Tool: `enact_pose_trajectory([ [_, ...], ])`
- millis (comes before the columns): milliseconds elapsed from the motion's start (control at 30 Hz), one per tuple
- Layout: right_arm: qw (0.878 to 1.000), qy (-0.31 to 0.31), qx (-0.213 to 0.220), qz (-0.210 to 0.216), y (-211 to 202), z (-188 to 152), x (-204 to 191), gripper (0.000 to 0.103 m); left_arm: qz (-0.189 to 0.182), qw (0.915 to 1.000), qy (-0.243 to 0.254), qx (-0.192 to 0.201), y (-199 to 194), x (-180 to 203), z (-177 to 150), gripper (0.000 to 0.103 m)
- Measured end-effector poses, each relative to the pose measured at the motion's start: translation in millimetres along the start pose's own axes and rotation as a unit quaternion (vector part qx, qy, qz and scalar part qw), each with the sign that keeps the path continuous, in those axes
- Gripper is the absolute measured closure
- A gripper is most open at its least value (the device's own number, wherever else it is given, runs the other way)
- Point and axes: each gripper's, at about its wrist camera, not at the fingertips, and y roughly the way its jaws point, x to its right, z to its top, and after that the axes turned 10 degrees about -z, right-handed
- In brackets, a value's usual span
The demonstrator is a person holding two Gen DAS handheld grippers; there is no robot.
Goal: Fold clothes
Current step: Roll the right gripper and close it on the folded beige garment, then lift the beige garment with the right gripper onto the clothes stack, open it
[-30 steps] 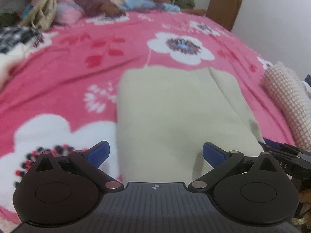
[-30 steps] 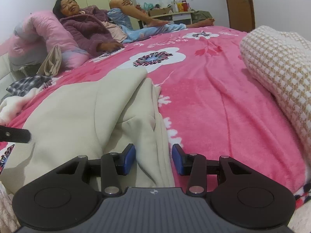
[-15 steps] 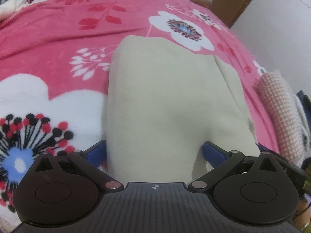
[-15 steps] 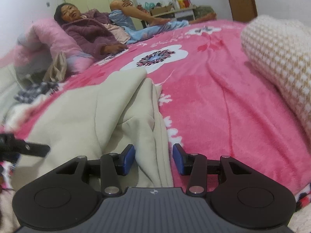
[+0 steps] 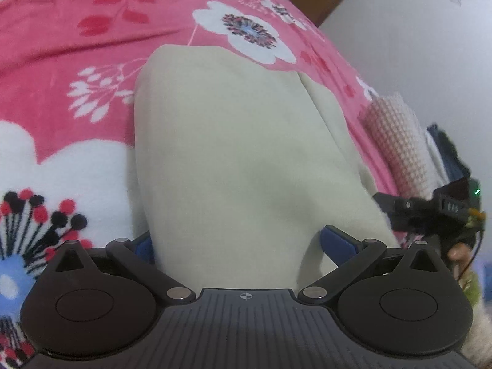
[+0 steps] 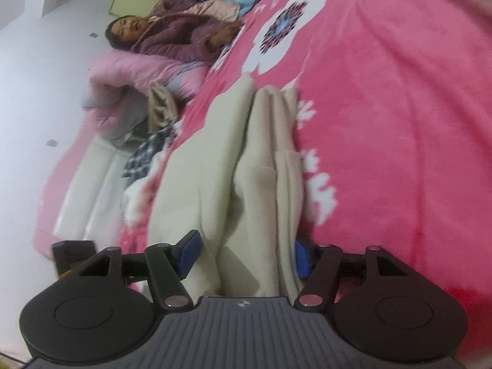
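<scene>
A: Where does the cream garment [image 5: 233, 160] lie?

B: On the pink flowered blanket [image 5: 61, 61] of the bed, near its right edge, beside a checked knit roll [image 5: 396, 141].

A: And the left gripper [image 5: 240, 246]?

B: Its blue pads are spread wide, the garment's near end between them.

A: The right gripper [image 6: 246, 255]?

B: Tilted, pads apart, straddling the garment's stacked folds [image 6: 264, 166]. Neither clamps the cloth.

Cream garment [image 5: 240, 160] plain, unpatterned, on pink blanket [image 5: 70, 46] with white flowers, red leaf sprigs, black-and-red stamens, blue flower centres, pink-and-white checked knit [image 5: 396, 141] right of garment, blue pads [image 5: 338, 243] on black left gripper [image 5: 240, 243]
</scene>
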Motion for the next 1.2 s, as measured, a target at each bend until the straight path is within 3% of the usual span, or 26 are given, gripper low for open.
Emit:
enact_pose_trajectory([
  [333, 0.997, -0.055, -0.043, 0.039, 57, 23, -28, 0.032, -0.018, 0.9992, -0.035, -0.007, 8, -10, 12, 0.0],
  [567, 0.998, -0.068, 0.001, 0.011, 43, 12, -39, 0.053, 0.01, 0.9996, -0.024, 0.005, 0, 9, 9, 0.0],
  [700, 0.996, -0.088, 0.03, 0.005, 27, 5, -53, 0.058, 0.007, 0.9998, -0.017, 0.012, -9, 25, 10, 0.001],
  [800, 0.994, -0.098, 0.054, 0.001, 9, 0, -62, 0.058, -0.011, 0.9997, -0.009, 0.018, -17, 42, 12, 0.001],
  [1000, 0.986, -0.109, 0.125, 0.002, -63, -16, -70, 0.058, -0.052, 0.9969, 0.057, 0.015, -15, 105, 21, 0.001],
  [1200, 0.965, -0.141, 0.219, -0.026, -178, -8, -62, 0.058, -0.119, 0.9791, 0.165, 0.009, 19, 201, 44, 0.001],
])
